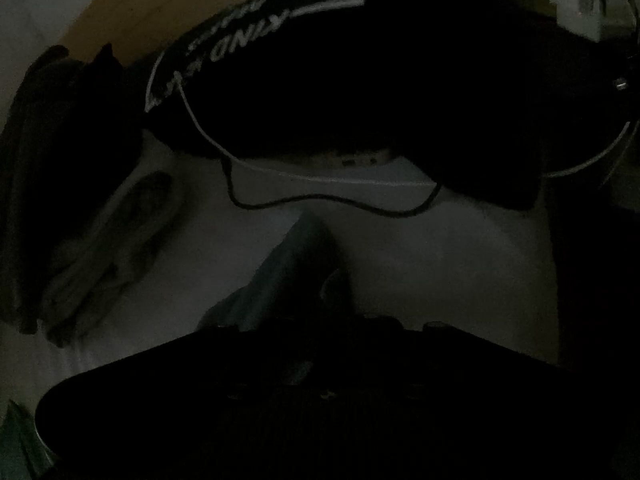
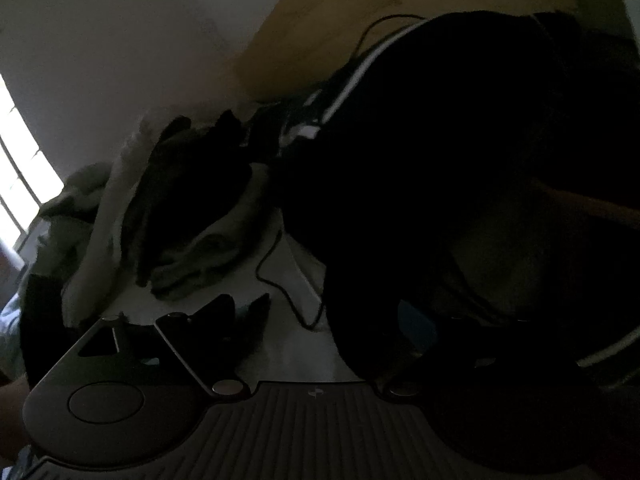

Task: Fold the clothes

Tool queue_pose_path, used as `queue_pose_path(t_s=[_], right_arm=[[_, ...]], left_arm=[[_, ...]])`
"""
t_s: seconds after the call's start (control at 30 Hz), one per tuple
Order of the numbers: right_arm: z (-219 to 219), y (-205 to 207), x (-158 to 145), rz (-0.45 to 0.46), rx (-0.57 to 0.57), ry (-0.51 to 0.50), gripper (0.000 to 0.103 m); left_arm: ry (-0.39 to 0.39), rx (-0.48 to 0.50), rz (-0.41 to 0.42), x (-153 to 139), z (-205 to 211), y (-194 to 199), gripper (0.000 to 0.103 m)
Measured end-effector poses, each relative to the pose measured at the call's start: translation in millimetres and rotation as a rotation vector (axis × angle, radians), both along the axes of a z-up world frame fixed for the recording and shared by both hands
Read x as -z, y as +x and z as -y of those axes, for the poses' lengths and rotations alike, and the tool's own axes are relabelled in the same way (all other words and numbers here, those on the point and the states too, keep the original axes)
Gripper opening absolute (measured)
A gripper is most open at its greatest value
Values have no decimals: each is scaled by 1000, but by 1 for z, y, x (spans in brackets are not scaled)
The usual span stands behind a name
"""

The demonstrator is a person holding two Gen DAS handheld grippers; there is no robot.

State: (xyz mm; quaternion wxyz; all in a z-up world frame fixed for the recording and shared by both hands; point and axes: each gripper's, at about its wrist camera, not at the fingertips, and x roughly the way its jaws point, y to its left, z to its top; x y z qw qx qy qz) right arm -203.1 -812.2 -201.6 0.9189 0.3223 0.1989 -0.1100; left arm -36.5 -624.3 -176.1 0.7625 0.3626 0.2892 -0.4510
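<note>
A black garment with white lettering (image 1: pixel 360 92) lies unfolded on the white bed (image 1: pixel 440 264); left gripper (image 1: pixel 316 280) jaws closed, apparently pinching cloth; right gripper (image 2: pixel 332 320) jaws wide, empty; rumpled clothes pile (image 2: pixel 180 216) awaits.

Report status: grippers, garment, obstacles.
Left gripper shut, hold unclear in dark. Right gripper open. Black garment ahead. Cable lies before it.

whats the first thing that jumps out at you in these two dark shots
A big black garment with white lettering and white edging fills the upper middle of the left wrist view, lying on a pale surface. A thin dark cable snakes across that surface just below it. To the left sits a heap of dark and pale clothes, and in the right wrist view a bright window glows at the far left edge.
</note>
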Motion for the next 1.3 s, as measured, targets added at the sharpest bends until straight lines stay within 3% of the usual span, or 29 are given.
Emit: queue_pose_path(t_s=[0.1, 0.2, 0.37, 0.6, 0.77, 0.87, 1.0, 1.03, 1.3], right_arm=[[0, 13, -2, 14, -39, 2, 91], [0, 31, 1, 34, -92, 72, 91], [4, 66, 20, 55, -154, 326, 91], [0, 90, 58, 11, -68, 649, 86], [-11, 110, 71, -14, -54, 732, 85], [-18, 121, 68, -21, -63, 719, 62], [-33, 126, 48, -49, -104, 591, 10], [-36, 126, 42, -41, -113, 564, 4], [-67, 145, -28, 8, -218, 418, 3]], left_arm=[[-73, -17, -28, -13, -11, -4, 9], [-137, -32, -45, -25, -23, -9, 9], [-212, -61, -68, -41, -40, -15, 9], [-283, -96, -126, -44, -50, -4, 9], [-311, -106, -150, -44, -57, -1, 9], [-324, -112, -163, -43, -62, -2, 9], [-364, -127, -186, -45, -72, -2, 9], [-380, -133, -195, -46, -76, -2, 9], [-545, -209, -214, -71, -127, 9, 9]])
